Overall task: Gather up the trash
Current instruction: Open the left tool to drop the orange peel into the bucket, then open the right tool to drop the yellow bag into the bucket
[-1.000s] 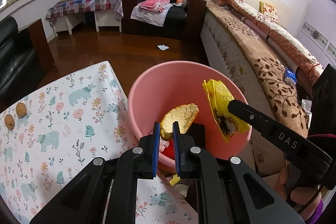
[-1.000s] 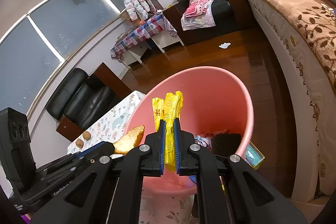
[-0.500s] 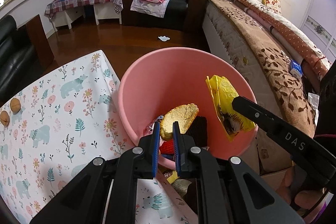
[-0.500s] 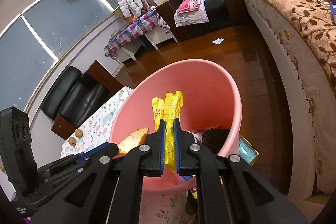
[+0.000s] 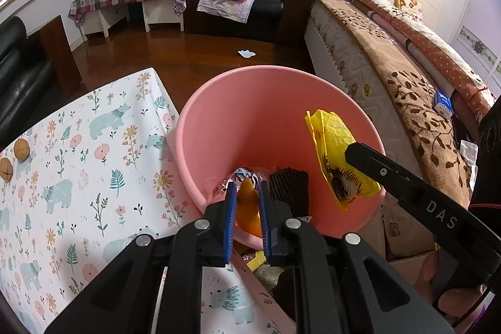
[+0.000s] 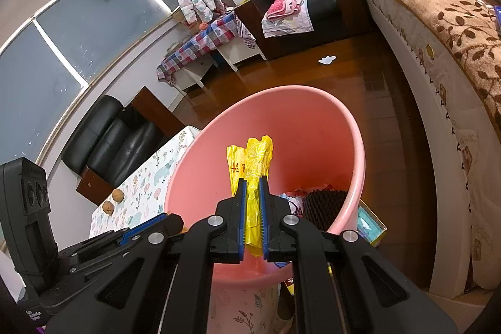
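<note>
A pink bin (image 5: 238, 102) stands beside the table, also in the right wrist view (image 6: 313, 127). Inside lie a black ridged piece (image 5: 289, 188) and foil wrappers (image 5: 241, 176). My left gripper (image 5: 245, 196) hangs over the bin's near rim with its jaws slightly apart; an orange-gold piece of trash (image 5: 247, 205) sits between them, seemingly loose. My right gripper (image 6: 252, 193) is shut on a yellow wrapper (image 6: 255, 165) and holds it above the bin's mouth; the wrapper also shows in the left wrist view (image 5: 338, 155).
A table with a floral bear cloth (image 5: 78, 177) lies left of the bin, with two walnuts (image 5: 14, 158) on it. A bed (image 5: 407, 77) runs along the right. A scrap of paper (image 5: 246, 53) lies on the wooden floor. Small packets (image 6: 369, 221) lie behind the bin.
My left gripper's jaws have parted a little and the orange-gold piece has slipped down between them. Both grippers have moved a bit closer over the bin. The yellow wrapper stays gripped.
</note>
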`<act>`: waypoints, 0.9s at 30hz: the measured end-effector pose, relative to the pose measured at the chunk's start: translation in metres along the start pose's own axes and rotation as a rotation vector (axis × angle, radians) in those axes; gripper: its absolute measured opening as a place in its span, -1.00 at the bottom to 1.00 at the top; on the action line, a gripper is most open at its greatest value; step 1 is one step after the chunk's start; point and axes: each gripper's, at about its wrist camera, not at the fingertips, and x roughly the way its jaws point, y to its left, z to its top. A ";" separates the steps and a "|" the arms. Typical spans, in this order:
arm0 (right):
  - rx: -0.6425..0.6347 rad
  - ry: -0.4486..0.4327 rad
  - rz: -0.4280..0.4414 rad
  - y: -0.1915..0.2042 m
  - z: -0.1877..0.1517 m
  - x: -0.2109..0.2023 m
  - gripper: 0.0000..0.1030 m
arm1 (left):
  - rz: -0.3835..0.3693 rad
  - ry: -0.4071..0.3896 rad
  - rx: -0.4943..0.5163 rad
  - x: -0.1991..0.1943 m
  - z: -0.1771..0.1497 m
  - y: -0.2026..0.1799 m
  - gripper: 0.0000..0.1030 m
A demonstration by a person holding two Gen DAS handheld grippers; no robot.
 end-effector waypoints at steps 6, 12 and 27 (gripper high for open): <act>0.005 0.006 -0.007 0.001 -0.001 0.001 -0.84 | -0.008 -0.002 -0.012 -0.003 0.000 0.004 -0.68; 0.005 0.007 -0.007 0.001 0.000 0.002 -0.84 | -0.009 -0.008 -0.016 -0.005 0.000 0.005 -0.54; 0.030 0.006 -0.016 0.001 -0.002 -0.001 -0.70 | -0.019 -0.022 -0.063 -0.015 -0.001 0.018 -0.14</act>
